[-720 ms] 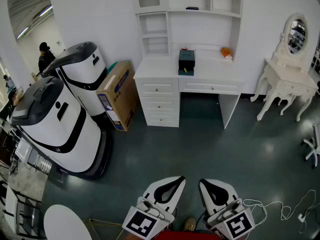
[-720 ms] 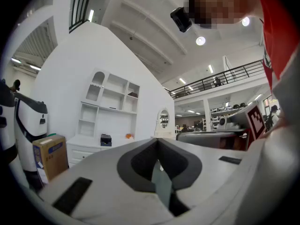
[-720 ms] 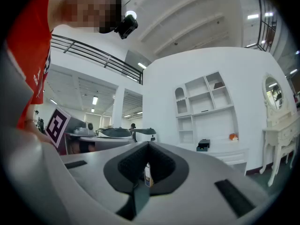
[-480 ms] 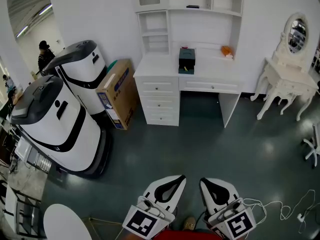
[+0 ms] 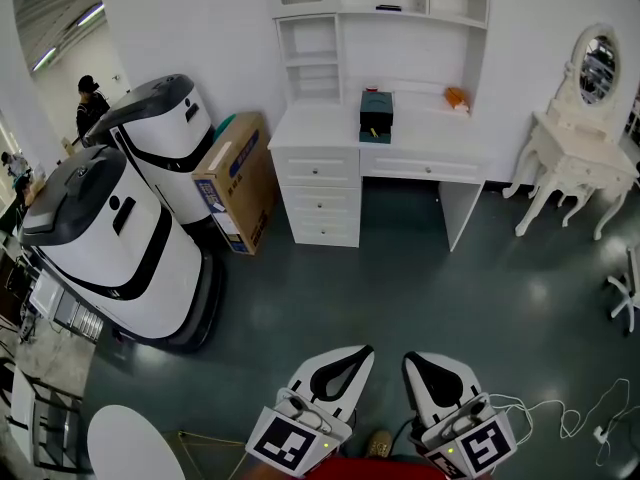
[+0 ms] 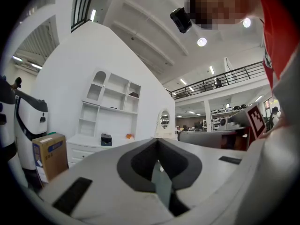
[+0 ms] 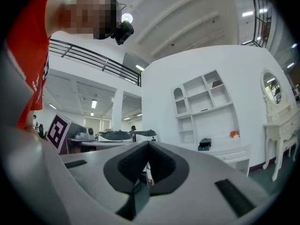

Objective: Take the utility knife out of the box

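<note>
Dark teal floor, smooth and glossy with soft light patches, white walls all round. Task judged barely begun: nothing lifted out, whole approach across the open floor left to do, then the reach into the box and the lift. Left gripper at lower centre of the head view, held level, white hard shell with a dark ribbed inset, jaws together and nothing between them. Right gripper just beside it, same build, jaws likewise closed and empty. Both well apart from the furniture at the top of the frame. Sweep of materials from the left edge: two bulky machines, rounded white housings with grey caps and black trim, moulded plastic by the look. Brown cardboard carton leaning near them, blue print on its side. White desk at upper centre, painted and matte, three stacked drawers with small knobs, open shelving above. Box on the desktop, small, dark, squared, rigid-looking; utility knife presumably inside it, not made out from here. Small orange item to its right, too small to identify. White vanity table at far right, curved carved legs, oval mirror. Thin pale cable looped loosely on the floor, lower right.
</note>
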Demonstrator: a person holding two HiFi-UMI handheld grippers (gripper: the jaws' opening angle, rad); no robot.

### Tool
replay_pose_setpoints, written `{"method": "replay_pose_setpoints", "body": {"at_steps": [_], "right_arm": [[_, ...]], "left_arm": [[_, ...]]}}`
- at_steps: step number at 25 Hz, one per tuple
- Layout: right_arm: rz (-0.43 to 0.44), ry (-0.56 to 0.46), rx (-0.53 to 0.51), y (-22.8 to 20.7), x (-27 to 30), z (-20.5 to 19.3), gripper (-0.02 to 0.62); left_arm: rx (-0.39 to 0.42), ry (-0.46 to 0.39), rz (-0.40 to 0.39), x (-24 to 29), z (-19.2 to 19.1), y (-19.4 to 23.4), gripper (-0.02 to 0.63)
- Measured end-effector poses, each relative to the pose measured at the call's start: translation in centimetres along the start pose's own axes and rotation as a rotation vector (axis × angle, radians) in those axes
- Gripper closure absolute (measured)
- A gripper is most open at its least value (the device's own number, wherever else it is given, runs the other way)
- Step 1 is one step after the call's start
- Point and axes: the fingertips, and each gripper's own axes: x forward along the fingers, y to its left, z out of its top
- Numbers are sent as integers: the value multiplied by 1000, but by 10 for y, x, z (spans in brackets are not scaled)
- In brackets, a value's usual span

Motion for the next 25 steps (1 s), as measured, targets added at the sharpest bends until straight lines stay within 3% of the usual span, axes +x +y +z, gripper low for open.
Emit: {"method": "replay_pose_setpoints", "body": {"at_steps": [4, 25], "right_arm": [[-38, -56, 16, -6, 6, 9, 588], [-65, -27, -47, 14, 91, 13, 588]], "left_arm": [[18, -19, 6, 1, 1, 5, 588], [24, -45, -7, -26, 16, 99, 588]]}}
